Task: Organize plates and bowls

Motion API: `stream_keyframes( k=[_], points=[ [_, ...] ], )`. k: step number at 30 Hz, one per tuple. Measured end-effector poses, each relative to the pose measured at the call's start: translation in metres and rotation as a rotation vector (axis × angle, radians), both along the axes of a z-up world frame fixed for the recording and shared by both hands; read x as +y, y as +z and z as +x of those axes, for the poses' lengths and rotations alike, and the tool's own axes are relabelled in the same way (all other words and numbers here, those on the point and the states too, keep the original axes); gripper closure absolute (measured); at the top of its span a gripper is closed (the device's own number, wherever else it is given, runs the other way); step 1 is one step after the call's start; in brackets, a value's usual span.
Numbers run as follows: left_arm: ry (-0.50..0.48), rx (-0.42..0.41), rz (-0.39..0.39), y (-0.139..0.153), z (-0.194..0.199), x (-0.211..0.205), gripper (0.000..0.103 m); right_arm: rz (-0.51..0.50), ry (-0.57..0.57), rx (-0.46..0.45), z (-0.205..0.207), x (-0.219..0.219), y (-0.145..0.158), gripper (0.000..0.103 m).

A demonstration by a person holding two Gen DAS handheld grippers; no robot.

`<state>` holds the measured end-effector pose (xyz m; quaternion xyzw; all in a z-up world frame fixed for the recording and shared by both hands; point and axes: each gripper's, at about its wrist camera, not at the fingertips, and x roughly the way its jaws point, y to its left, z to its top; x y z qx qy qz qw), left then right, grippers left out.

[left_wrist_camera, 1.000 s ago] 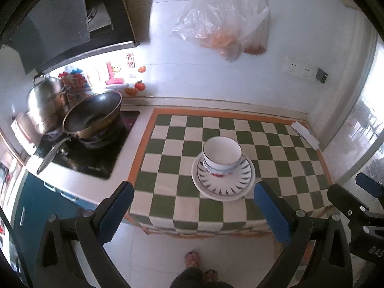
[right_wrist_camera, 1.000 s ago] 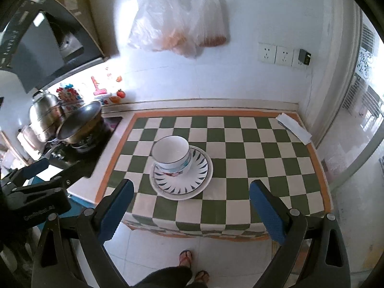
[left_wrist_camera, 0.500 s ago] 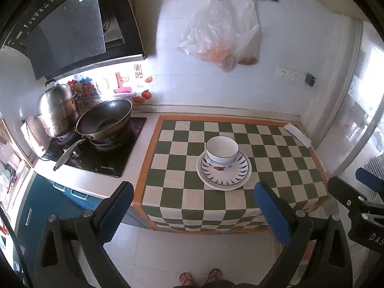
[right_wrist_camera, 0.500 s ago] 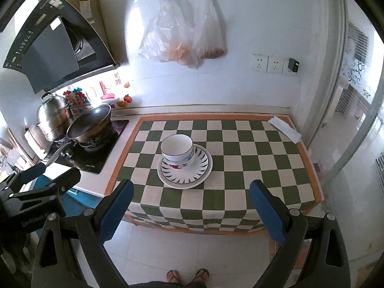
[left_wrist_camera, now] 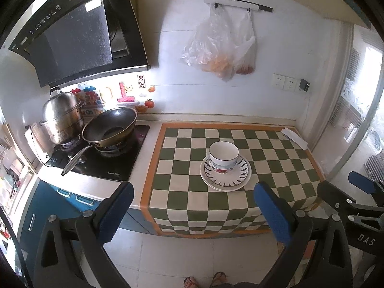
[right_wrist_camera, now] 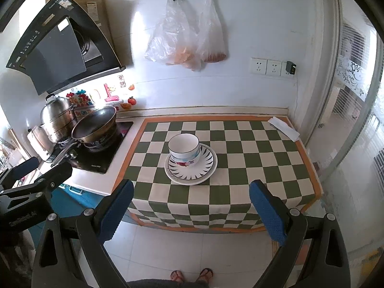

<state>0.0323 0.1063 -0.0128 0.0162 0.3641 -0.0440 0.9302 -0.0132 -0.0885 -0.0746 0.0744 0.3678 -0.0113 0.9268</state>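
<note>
Bowl [left_wrist_camera: 223,156] sits upright on the patterned plate [left_wrist_camera: 236,177], on the green-and-white checked cloth [left_wrist_camera: 182,199]. Left gripper [left_wrist_camera: 194,212] and right gripper [right_wrist_camera: 189,210] both hang wide open, empty, well back from the counter. "DAS" shows on the right gripper's body; stove lettering is unreadable.
</note>
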Motion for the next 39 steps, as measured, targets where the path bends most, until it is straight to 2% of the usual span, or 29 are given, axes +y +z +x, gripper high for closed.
stream_keyframes(
  k=[17, 39],
  points=[
    [-0.016, 0.001, -0.002, 0.000, -0.005, -0.001, 0.000, 0.007, -0.020, 0.011, -0.009, -0.009, -0.001, 0.004],
    [-0.056, 0.004, 0.006, 0.000, 0.011, 0.006, 0.000, -0.012, -0.045, 0.019, 0.001, -0.013, -0.004, 0.004]
  ],
)
